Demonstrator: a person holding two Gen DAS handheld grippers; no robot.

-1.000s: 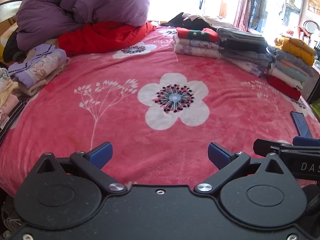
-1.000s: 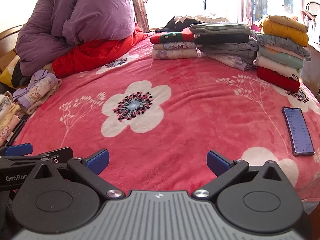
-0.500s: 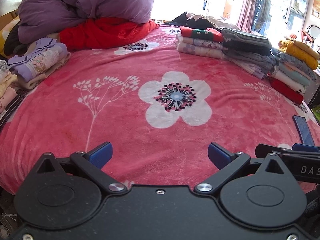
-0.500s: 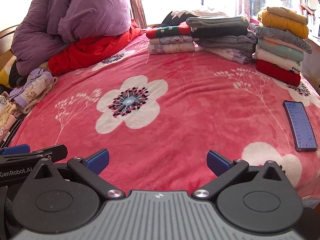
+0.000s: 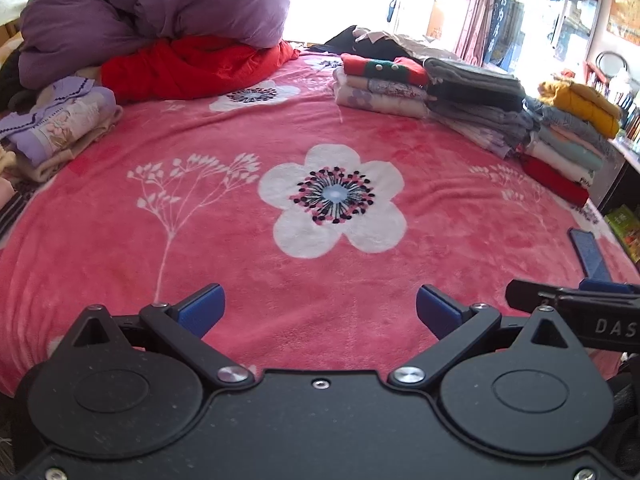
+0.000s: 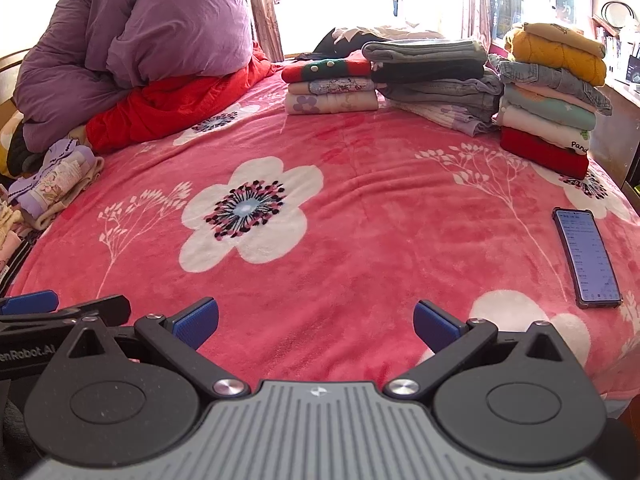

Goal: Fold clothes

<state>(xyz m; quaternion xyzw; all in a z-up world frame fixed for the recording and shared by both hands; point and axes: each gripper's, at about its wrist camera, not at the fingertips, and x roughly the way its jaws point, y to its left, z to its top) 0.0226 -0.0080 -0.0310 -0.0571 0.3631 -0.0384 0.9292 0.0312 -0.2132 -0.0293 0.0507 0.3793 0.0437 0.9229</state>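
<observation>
Pink fleece blanket (image 6: 360,208) covers the bed, bare in the middle. Far left: purple duvet (image 6: 132,48) on red quilt (image 6: 168,108). Left gripper (image 5: 320,308) spread wide, empty; right gripper (image 6: 316,322) same. Folded clothes (image 6: 440,80) stacked far right, well apart from both. Phone (image 6: 586,256) near right edge
</observation>
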